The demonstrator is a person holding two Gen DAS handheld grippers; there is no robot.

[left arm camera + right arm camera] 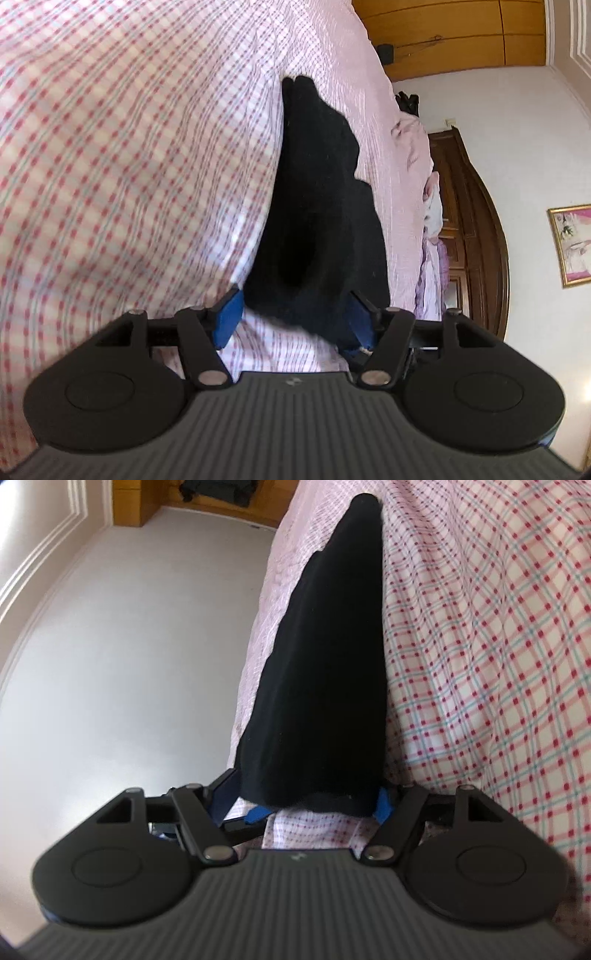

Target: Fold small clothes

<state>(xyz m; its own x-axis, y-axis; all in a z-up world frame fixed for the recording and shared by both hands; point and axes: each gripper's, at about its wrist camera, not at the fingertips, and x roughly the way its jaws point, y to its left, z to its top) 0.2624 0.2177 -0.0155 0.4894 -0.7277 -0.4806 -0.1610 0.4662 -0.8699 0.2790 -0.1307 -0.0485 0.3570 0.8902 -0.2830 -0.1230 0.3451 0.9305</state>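
Observation:
A small black garment (pixel 317 206) lies stretched over the pink checked bedsheet (pixel 129 166). In the left wrist view my left gripper (pixel 295 317) has its blue-padded fingers (pixel 231 314) closed on the near end of the cloth. In the right wrist view the same black garment (pixel 325 672) runs away from my right gripper (pixel 314 805), whose fingers (pixel 384 805) are closed on its near edge. The fingertips are hidden under the fabric in both views.
The bed edge drops off to a pale floor (pixel 129 646). A wooden wardrobe (pixel 454 33), a dark wooden headboard (pixel 476 229) and a framed picture (pixel 570 243) stand beyond the bed. Other clothes (pixel 432 258) lie near the headboard.

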